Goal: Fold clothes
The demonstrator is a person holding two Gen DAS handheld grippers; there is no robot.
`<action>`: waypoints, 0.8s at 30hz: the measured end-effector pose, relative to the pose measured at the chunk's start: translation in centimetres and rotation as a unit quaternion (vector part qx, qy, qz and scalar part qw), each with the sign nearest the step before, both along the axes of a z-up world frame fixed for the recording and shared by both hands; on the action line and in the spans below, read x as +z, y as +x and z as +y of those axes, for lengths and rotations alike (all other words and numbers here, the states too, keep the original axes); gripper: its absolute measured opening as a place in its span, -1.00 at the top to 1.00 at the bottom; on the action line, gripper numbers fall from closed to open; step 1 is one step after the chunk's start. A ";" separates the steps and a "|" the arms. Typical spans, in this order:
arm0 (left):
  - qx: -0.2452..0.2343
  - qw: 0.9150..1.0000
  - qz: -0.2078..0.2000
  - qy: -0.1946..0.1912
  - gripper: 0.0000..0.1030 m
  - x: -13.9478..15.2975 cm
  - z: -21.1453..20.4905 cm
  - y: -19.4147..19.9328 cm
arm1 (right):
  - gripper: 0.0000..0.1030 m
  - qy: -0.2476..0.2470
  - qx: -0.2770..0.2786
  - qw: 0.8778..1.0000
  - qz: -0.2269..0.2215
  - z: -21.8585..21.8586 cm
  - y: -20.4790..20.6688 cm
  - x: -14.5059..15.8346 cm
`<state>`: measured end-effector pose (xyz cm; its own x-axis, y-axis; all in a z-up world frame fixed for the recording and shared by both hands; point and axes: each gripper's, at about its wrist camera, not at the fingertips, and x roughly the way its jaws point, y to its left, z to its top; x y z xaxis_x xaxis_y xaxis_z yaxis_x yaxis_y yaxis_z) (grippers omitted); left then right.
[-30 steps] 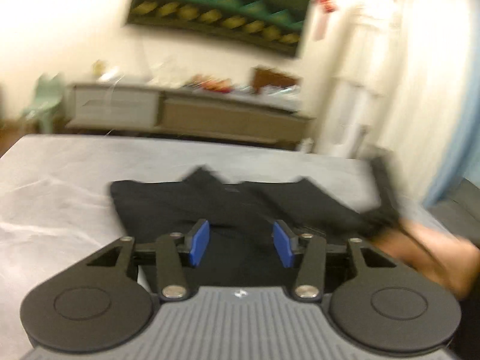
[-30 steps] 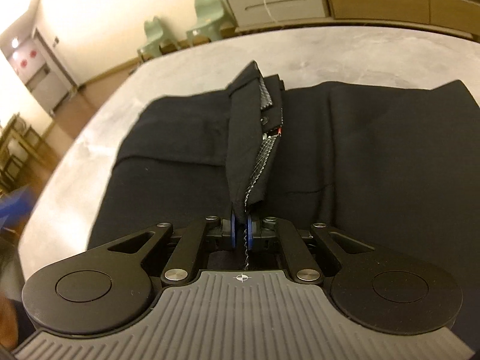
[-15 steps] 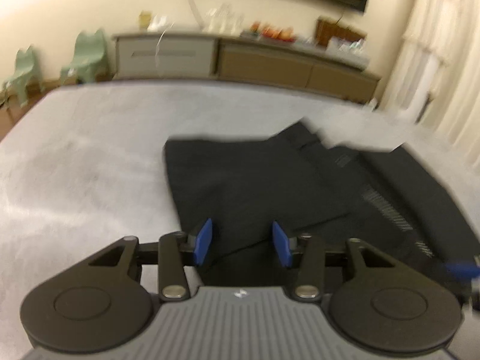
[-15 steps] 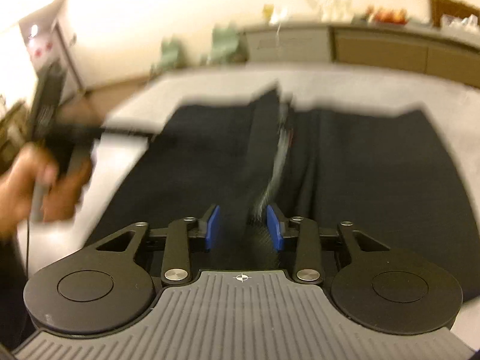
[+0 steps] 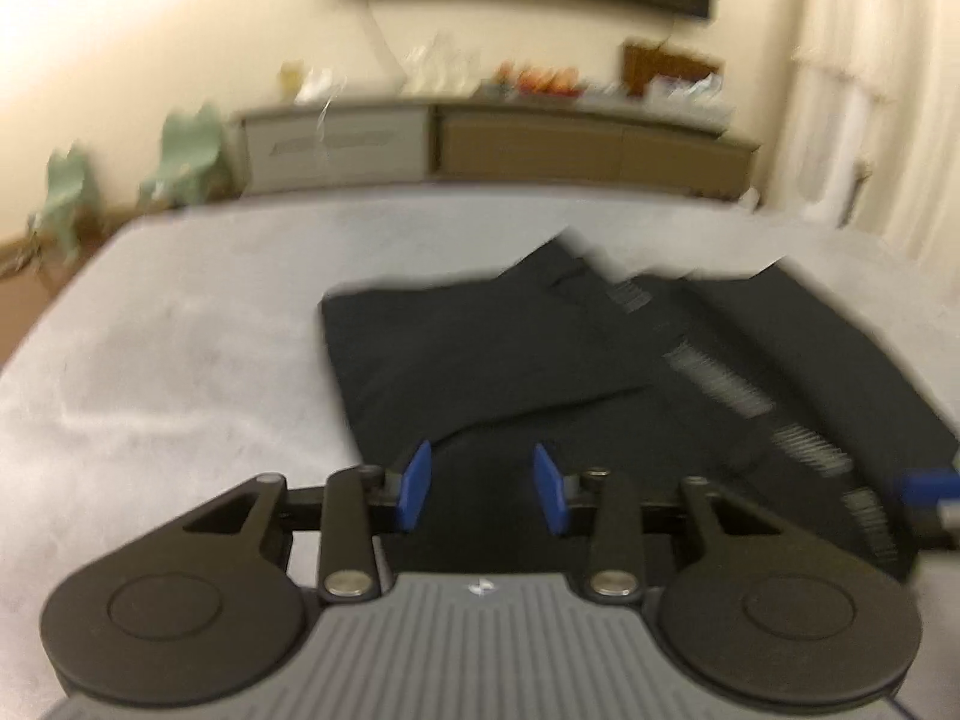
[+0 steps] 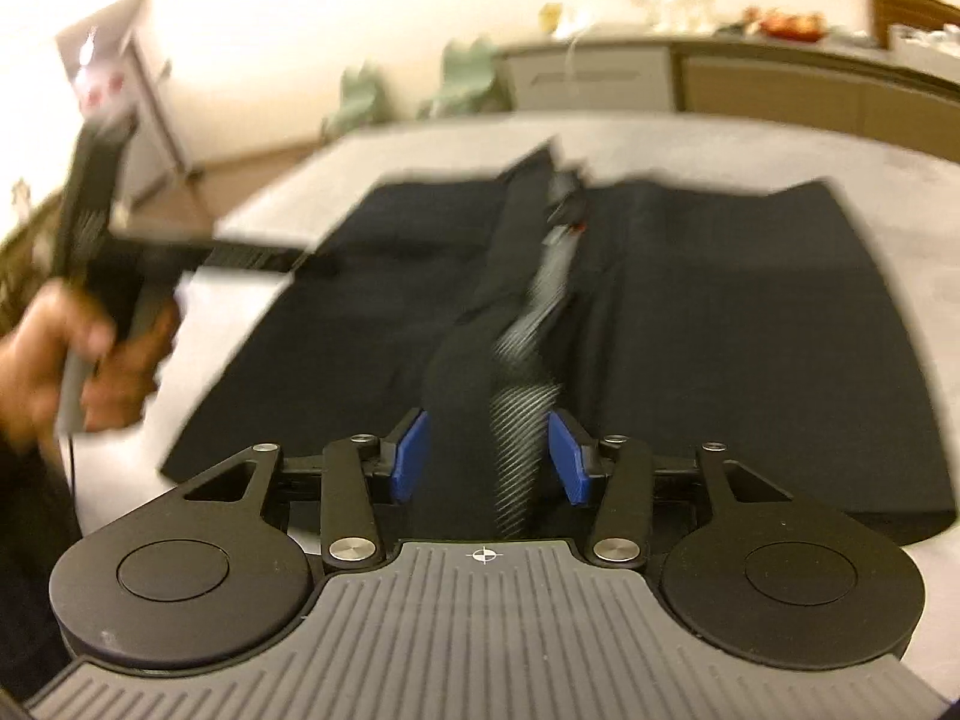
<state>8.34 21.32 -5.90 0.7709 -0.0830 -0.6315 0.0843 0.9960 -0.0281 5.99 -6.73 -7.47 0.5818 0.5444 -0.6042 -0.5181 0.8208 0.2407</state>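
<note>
1. Grey table point(image 5: 180, 330) carries the black garment point(image 6: 720, 330), spread flat in its middle.
2. Our right gripper point(image 6: 487, 456) just let go: a second ago it pinched the centre fold point(image 6: 480, 324), now its jaws gape around it.
3. Left gripper point(image 5: 483, 489) stays spread over the garment's near edge.
4. We reckon that fold's laid down, so next grab comes up.

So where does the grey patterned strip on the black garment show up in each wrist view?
Left wrist: the patterned strip runs diagonally across the right half of the black garment, towards the lower right edge.
Right wrist: the strip runs down the centre, ending between the open blue pads of the right gripper.
Shared landmark: the two green chairs by the wall, left of the long sideboard.
</note>
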 end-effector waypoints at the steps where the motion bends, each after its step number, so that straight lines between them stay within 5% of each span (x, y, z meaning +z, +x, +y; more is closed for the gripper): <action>1: -0.024 1.000 -0.011 -0.004 0.20 0.7 -1.4 -0.6 | 0.06 0.002 -0.014 1.000 -0.008 -1.0 0.2 0.4; 6: -0.143 0.990 -0.010 0.015 0.12 1.0 -11.3 -0.2 | 0.08 -0.059 -0.043 0.997 -0.008 -3.1 3.8 -0.3; 11: -0.121 0.988 0.080 0.043 0.20 -3.2 -14.9 4.4 | 0.11 -0.128 -0.037 0.991 -0.020 -4.6 5.5 -2.5; 13: -0.123 0.988 0.073 0.064 0.18 -3.5 -14.6 3.7 | 0.14 -0.135 -0.045 0.989 -0.026 -5.9 5.3 -2.5; 21: -0.074 0.989 0.101 0.074 0.13 -2.8 -13.7 2.7 | -0.06 -0.111 -0.065 0.992 -0.016 -8.2 6.6 -2.6; 24: -0.087 0.989 0.108 0.055 0.16 -1.1 -14.8 2.7 | -0.41 -0.063 -0.136 0.988 -0.031 -11.4 6.3 -1.5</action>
